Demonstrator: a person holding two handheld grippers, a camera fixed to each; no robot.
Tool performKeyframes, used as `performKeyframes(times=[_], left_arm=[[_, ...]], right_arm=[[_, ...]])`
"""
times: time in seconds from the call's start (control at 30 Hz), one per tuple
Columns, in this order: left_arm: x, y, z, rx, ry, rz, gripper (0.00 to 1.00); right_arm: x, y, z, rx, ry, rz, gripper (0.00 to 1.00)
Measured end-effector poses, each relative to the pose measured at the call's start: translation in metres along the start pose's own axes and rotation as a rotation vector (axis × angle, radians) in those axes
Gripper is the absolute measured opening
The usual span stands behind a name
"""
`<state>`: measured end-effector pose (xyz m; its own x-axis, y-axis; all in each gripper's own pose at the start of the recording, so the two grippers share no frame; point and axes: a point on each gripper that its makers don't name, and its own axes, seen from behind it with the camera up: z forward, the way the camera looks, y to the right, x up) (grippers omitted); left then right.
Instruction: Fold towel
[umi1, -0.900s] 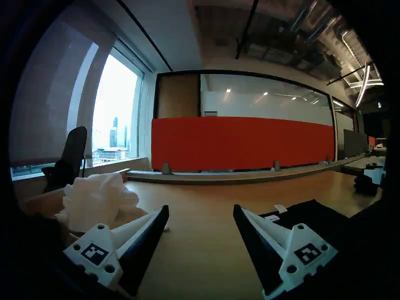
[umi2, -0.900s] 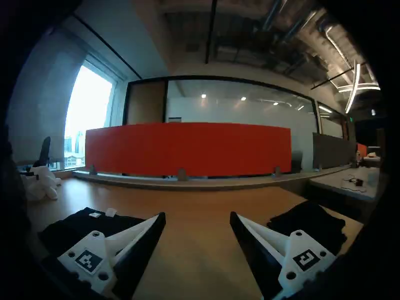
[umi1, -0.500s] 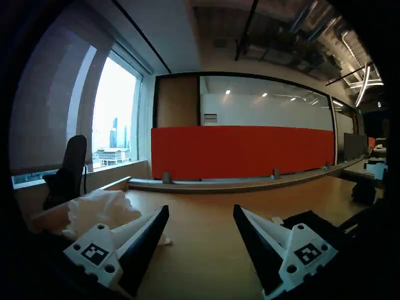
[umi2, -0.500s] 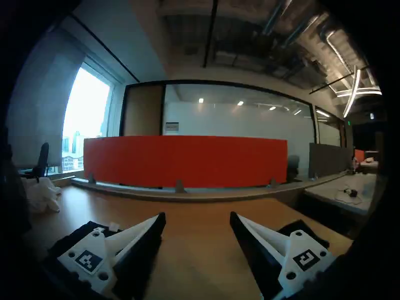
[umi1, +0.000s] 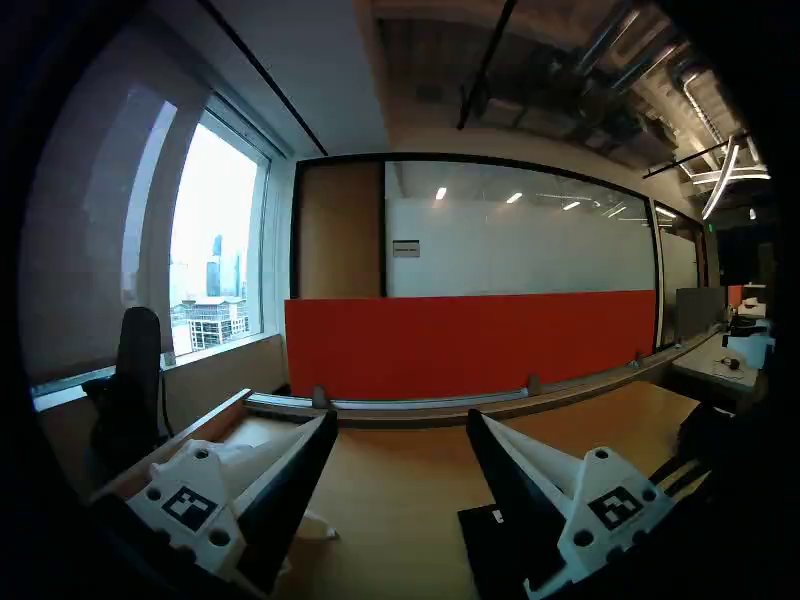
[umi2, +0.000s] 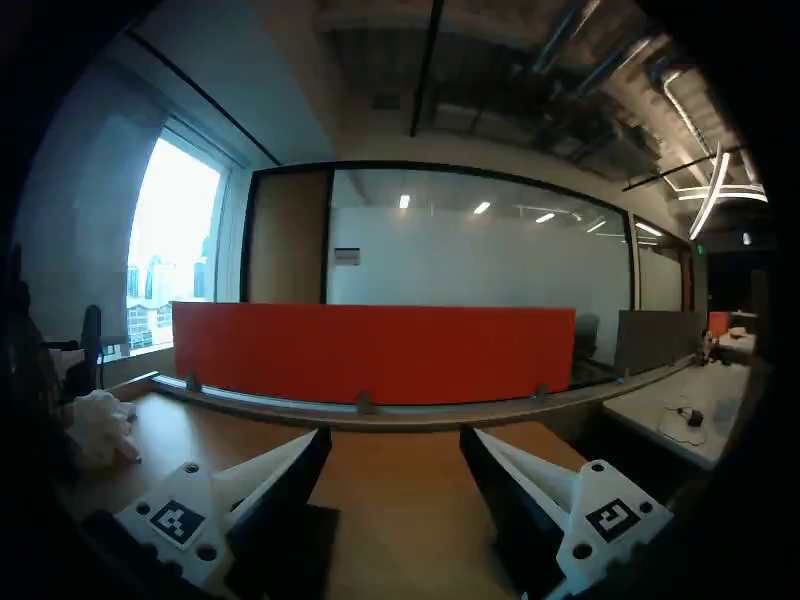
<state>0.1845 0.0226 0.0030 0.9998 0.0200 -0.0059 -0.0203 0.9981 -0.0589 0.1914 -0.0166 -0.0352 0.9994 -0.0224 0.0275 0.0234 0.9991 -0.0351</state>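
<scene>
The left gripper hangs low over a wooden table with its two fingers spread wide and nothing between them. In the left gripper view a corner of the black towel lies flat on the wood just beside and under the right-hand finger, with a small pale tag near its edge. A white crumpled cloth sits behind and beneath the left-hand finger, mostly hidden by it. Straight ahead of the fingertips a red partition runs along the far edge of the table; off to the left stand a dark office chair and a bright window. The right gripper is likewise spread apart and holds nothing. In its view a dark patch of the black towel shows close under the left-hand finger, and the white crumpled cloth lies well off to the left on the table. The red partition stands ahead, and a pale desk lies beyond the right-hand finger
</scene>
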Motion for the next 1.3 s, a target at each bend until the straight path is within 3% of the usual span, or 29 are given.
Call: performKeyframes(times=[0.4, 0.6, 0.8, 1.0, 1.3], left_arm=[[0.023, 0.005, -0.006, -0.019, -0.023, 0.010, 0.95], [0.022, 0.003, -0.011, -0.014, -0.047, 0.021, 0.95], [0.022, 0.012, -0.014, -0.044, -0.065, 0.030, 0.95], [0.017, 0.027, -0.017, -0.117, -0.109, 0.060, 0.95], [-0.005, 0.062, -0.028, -0.315, -0.231, 0.077, 0.95]], right_arm=[[0.040, -0.006, -0.011, -0.006, 0.017, -0.015, 1.00], [0.038, -0.005, -0.012, -0.004, 0.008, -0.008, 1.00], [0.035, -0.010, -0.010, 0.010, -0.017, -0.015, 1.00], [0.020, -0.024, -0.007, 0.093, -0.084, -0.045, 1.00], [-0.015, -0.060, -0.012, 0.304, -0.221, -0.157, 1.00]])
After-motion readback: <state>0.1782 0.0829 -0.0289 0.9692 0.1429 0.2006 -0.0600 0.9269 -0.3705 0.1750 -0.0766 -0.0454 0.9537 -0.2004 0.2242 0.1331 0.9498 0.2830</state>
